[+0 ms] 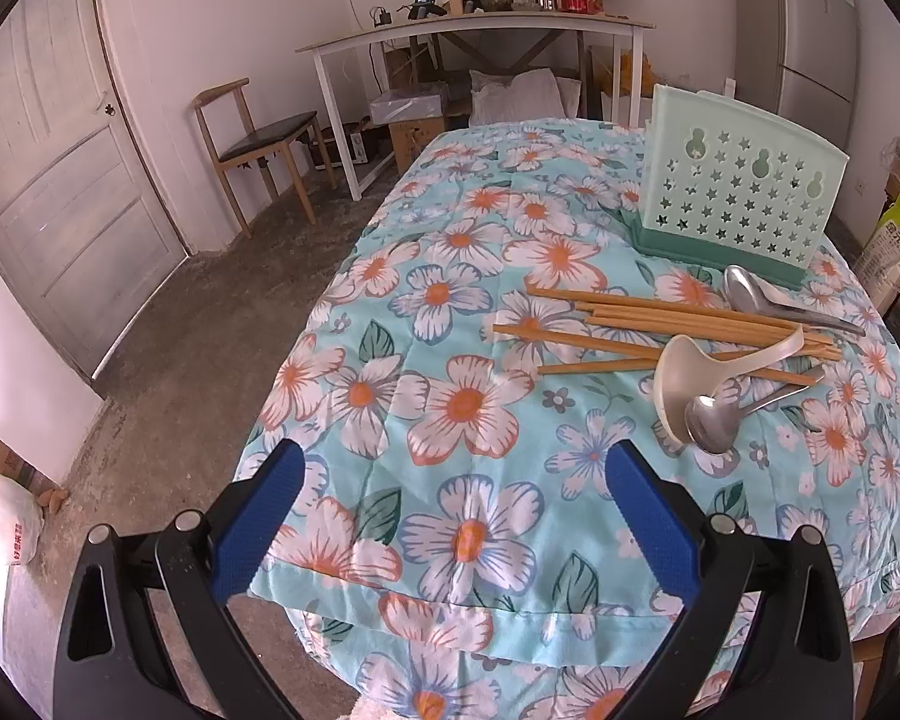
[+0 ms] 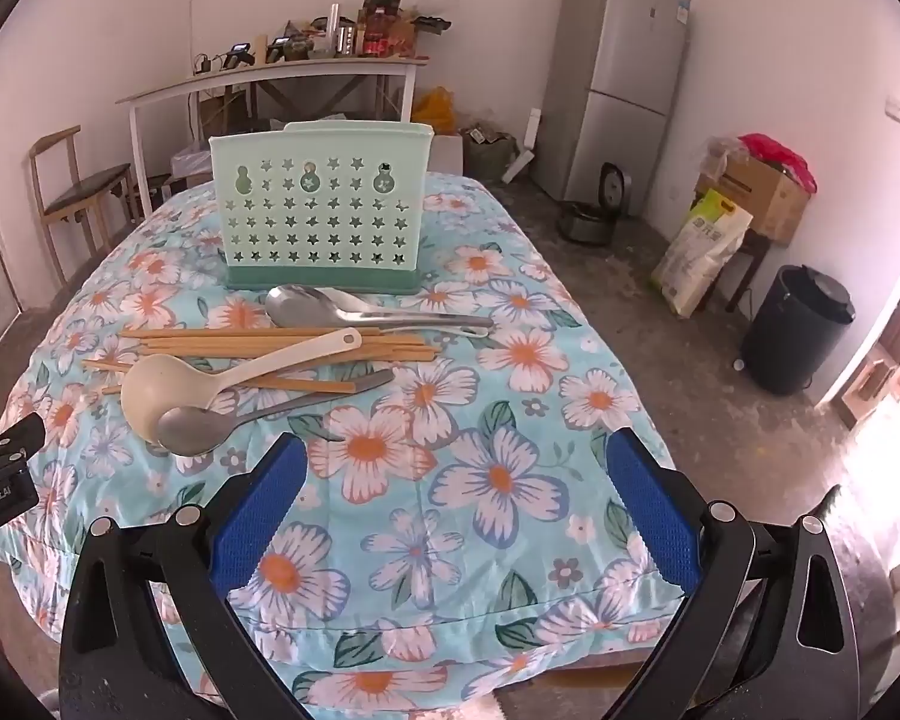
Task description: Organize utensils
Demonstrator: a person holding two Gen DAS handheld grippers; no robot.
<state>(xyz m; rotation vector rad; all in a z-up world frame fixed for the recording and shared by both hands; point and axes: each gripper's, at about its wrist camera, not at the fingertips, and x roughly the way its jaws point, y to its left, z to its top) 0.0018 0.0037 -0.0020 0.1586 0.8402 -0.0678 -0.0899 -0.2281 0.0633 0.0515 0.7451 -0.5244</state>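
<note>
My left gripper [image 1: 459, 501], right gripper [image 2: 456, 495]: jaws wide, empty. Step: pre-pick. Next: grasp cream plastic ladle [image 2: 168, 387], drop into mint star-pierced plastic holder [image 2: 321, 204].

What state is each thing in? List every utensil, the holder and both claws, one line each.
Left claw: open, holding nothing.
Right claw: open, holding nothing.
Green utensil holder: upright on the floral cloth; nothing visible inside.
Chopsticks: lying loose in a scattered bunch.
Cream ladle: lying across the chopsticks.
Small metal spoon: lying against the ladle's bowl.
Large metal spoon: lying flat in front of the holder.
</note>
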